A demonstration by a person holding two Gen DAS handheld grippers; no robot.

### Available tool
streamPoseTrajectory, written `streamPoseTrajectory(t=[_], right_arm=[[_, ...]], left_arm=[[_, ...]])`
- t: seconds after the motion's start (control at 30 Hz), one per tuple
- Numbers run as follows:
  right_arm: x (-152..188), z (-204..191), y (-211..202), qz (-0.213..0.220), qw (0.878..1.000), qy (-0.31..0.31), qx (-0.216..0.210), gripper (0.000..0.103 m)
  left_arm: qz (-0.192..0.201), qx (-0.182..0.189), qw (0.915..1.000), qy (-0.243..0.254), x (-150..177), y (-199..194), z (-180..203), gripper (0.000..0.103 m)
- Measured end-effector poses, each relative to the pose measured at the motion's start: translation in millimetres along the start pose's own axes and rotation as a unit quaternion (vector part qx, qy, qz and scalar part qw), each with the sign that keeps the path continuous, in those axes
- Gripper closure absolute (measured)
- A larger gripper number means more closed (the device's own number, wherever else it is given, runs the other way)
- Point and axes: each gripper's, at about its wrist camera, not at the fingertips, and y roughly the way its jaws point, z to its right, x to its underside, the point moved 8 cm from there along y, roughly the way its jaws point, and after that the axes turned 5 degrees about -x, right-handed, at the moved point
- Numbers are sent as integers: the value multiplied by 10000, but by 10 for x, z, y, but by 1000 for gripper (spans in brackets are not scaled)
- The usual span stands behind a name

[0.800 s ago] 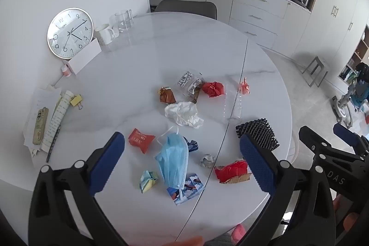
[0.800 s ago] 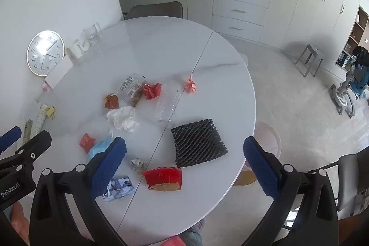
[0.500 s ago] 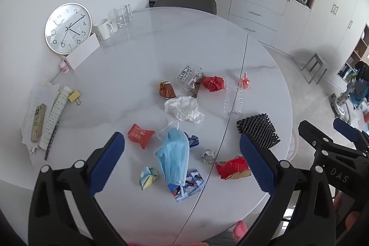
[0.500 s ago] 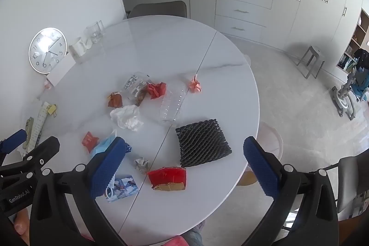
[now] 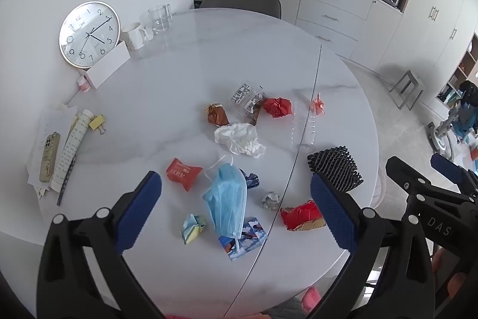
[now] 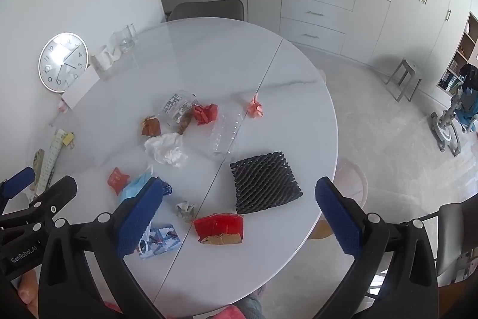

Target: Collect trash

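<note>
Open table at the far side, clutter in the near middle

The far half of the round table [image 5: 227,50] lies bare up to the chair [image 5: 242,0]. Nearer, a face mask [image 5: 227,199], white tissue [image 5: 239,138], clear bottle [image 5: 304,129] and black mesh [image 6: 264,183] sit close together with narrow gaps between them. Along the left edge a clock [image 5: 89,33], mug [image 5: 134,35] and phone [image 5: 48,156] block the way.

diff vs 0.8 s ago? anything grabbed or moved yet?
Nothing grabbed. Both cameras drifted slightly: the trash sits a little higher and farther in both views, so both grippers seem to have pulled back or risen a bit. Left gripper and right gripper remain open and empty above the table. Blue face mask, black foam mesh and red wrapper lie where they were.
</note>
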Motion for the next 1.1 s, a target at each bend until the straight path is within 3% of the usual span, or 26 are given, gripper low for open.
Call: streamPoseTrajectory(t=[1.1], right_arm=[[4, -4, 5, -62, 10000, -37, -1, 2]], left_arm=[[-77, -2, 10000, 38, 46, 36, -29, 8]])
